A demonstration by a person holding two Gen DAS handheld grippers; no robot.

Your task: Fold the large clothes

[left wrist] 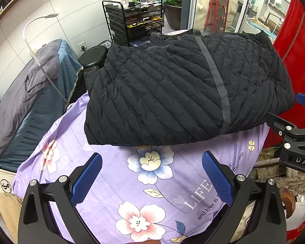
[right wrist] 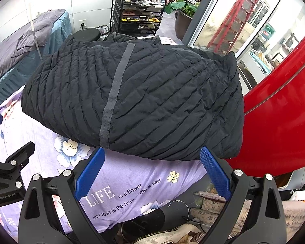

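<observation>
The left hand-held gripper (left wrist: 151, 163) is hovering level over the purple floral sheet (left wrist: 103, 183), its blue fingers spread wide and holding nothing. The right hand-held gripper (right wrist: 152, 158) is hanging likewise, wide apart, its fingertips just short of the folded black quilted jacket (right wrist: 152, 93) lying on the far part of the sheet. Print on the sheet is reading "LIFE is a flower".

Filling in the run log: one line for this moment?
jacket folded on sheet | left tool open | right tool open | neither touching
</observation>
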